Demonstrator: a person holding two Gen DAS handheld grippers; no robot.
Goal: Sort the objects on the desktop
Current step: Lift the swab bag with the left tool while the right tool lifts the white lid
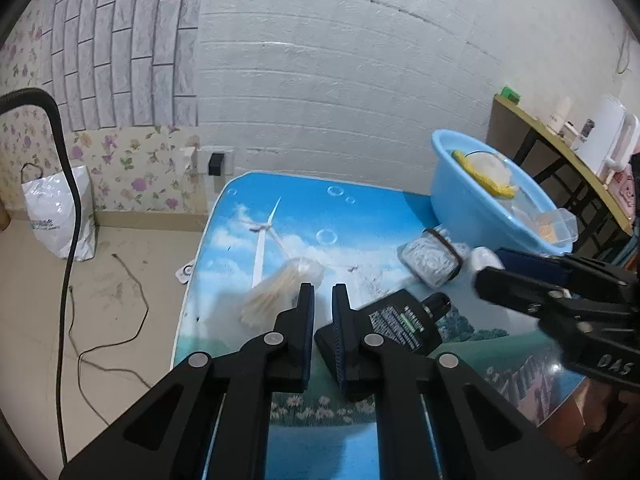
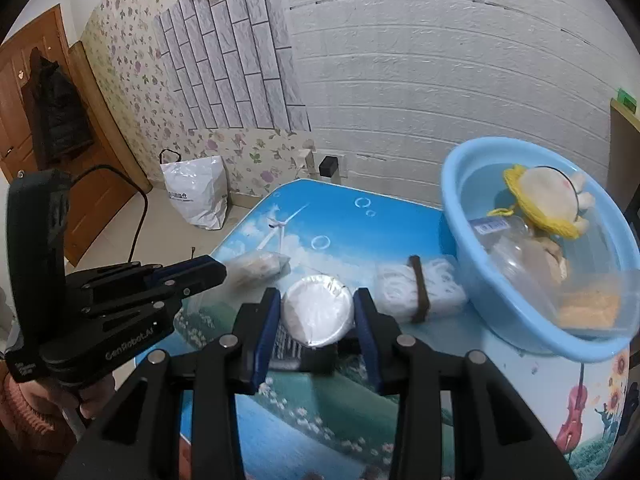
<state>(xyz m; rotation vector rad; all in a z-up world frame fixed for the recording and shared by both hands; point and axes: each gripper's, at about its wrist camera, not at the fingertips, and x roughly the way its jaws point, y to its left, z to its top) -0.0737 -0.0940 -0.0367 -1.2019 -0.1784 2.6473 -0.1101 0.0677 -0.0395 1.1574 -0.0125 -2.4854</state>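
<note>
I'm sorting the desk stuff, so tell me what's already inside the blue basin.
The blue basin holds a yellow-trimmed plush toy, a clear plastic bottle and a clear box with orange contents. Anything beneath them is hidden.

Ahead of the hand-held gripper stands a white ribbed wall (image 1: 340,80); leftward, floral wallpaper (image 2: 132,60) (grey brick panels above), a wooden door (image 2: 24,92), beige floor (image 1: 36,300), white bag (image 2: 196,192).

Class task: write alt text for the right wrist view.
The right gripper grips a round white container above a picture-printed table. A blue basin with a yellow plush toy sits right; the left gripper is left.
</note>
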